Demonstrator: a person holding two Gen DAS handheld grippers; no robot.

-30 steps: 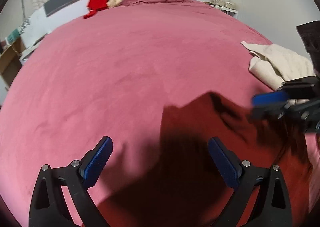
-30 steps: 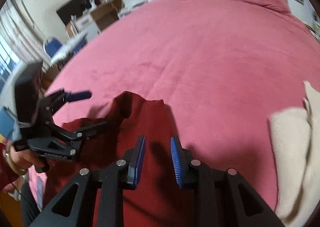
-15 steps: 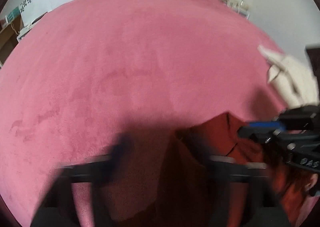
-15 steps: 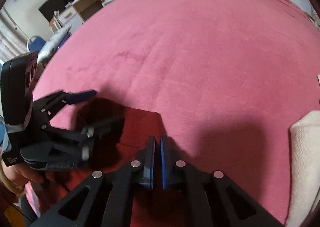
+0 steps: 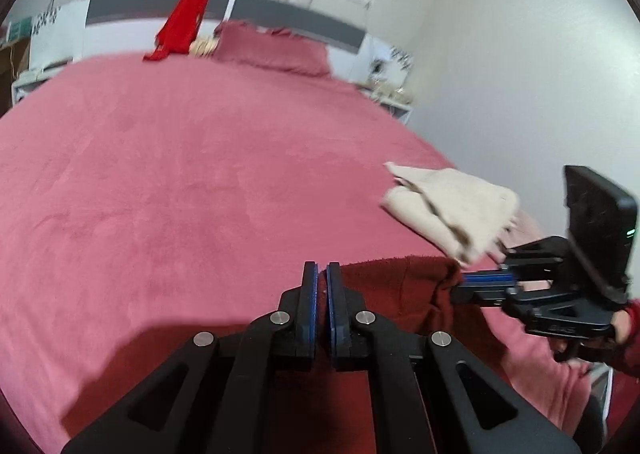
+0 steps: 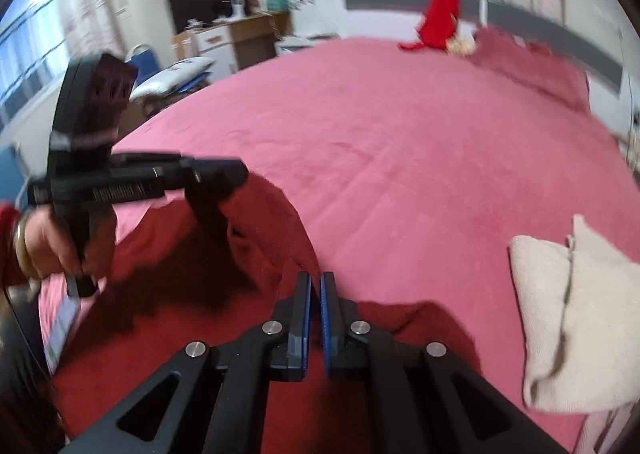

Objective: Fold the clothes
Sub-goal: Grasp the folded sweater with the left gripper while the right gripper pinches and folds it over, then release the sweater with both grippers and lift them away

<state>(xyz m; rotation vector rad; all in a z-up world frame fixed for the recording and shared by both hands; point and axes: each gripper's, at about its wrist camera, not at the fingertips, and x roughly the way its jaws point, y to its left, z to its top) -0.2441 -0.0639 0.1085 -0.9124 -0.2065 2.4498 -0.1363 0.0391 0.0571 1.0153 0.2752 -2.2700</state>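
we have both hand-held grippers, left (image 5: 322,286) and right (image 6: 315,294), pinching the dark red garment (image 6: 240,254) above the bed (image 5: 180,173); folding barely begun, cream garment (image 6: 576,314) waits.

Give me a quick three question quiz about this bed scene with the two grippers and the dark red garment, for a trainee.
1. True or false: both grippers are shut on the dark red garment.
2. Which colour is the folded cloth beside it? A blue, B cream, C green.
3. What hangs on the headboard?

Key: 1 true: left gripper and right gripper pinch its top edge. 2 B. 3 a bright red cloth.
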